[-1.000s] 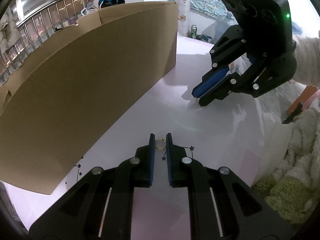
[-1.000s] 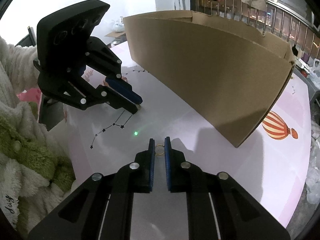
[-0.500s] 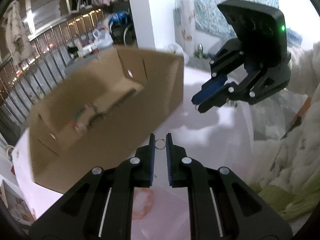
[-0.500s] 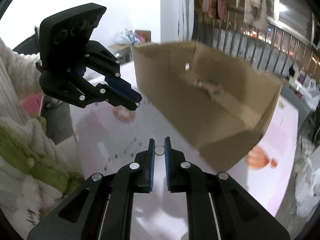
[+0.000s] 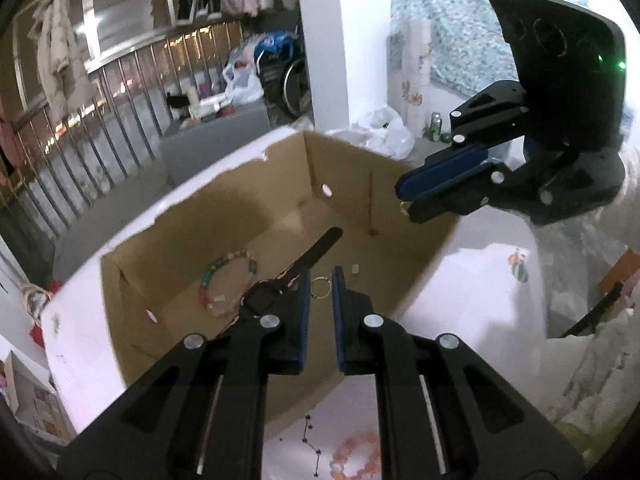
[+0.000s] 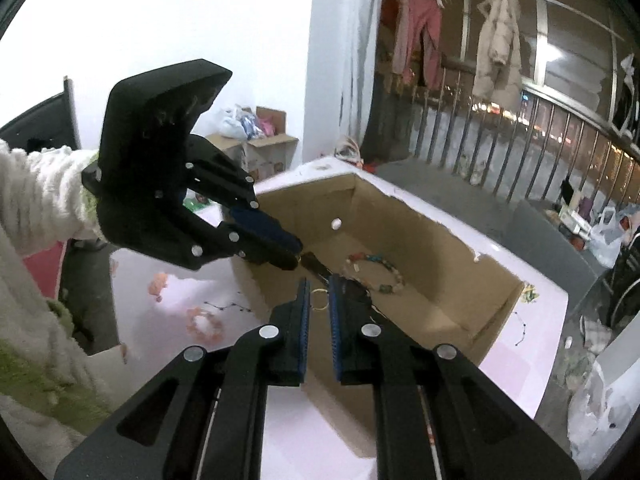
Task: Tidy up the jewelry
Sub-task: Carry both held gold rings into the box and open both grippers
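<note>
Ring L (image 5: pixel 320 288): pinched btwn my left fingers (image 5: pixel 304 292), above the open box (image 5: pixel 416 276).
Ring R (image 6: pixel 319 300): clamped btwn right fingers (image 6: pixel 334 296), same spot.

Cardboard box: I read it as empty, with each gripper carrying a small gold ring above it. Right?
Not empty. The left wrist view shows a beaded bracelet and a black watch lying inside the cardboard box. Left gripper and right gripper each hold a ring.
</note>
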`<action>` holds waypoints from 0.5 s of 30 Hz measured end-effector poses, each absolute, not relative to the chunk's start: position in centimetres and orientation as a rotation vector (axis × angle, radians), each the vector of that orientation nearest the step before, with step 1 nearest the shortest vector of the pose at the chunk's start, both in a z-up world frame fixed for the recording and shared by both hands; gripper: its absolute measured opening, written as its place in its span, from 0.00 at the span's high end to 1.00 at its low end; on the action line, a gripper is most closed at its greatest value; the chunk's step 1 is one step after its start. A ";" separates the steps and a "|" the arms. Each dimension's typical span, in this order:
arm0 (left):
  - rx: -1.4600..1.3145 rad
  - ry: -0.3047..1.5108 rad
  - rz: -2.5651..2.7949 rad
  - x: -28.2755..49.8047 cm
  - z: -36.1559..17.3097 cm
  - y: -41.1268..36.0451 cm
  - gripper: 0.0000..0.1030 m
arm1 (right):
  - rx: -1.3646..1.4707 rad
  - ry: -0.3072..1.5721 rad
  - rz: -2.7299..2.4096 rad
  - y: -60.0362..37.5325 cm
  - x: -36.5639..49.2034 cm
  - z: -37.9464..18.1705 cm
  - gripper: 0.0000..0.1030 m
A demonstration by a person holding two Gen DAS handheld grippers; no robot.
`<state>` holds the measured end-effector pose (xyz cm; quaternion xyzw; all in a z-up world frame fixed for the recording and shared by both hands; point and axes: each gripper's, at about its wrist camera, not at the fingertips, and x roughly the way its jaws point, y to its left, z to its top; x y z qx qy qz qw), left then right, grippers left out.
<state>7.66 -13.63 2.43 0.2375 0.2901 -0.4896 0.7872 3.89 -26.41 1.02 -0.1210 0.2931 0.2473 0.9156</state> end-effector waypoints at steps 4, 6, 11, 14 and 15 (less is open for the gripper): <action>0.518 0.670 -1.048 9.2 1.3 -14.9 0.91 | -0.238 0.675 0.494 -27.0 6.3 -0.8 0.90; 0.524 0.691 -1.042 9.8 0.8 -15.3 0.90 | -0.235 0.698 0.476 -27.4 7.1 -1.3 0.90; 0.504 0.733 -1.024 11.1 0.3 -15.6 0.71 | -0.188 0.712 0.444 -28.5 7.9 -1.8 0.89; 0.488 0.741 -1.013 11.5 0.2 -15.2 0.63 | -0.168 0.697 0.431 -29.1 7.7 -1.6 0.83; 0.487 0.743 -1.008 11.6 0.2 -15.1 0.63 | -0.164 0.694 0.428 -29.1 7.6 -1.5 0.81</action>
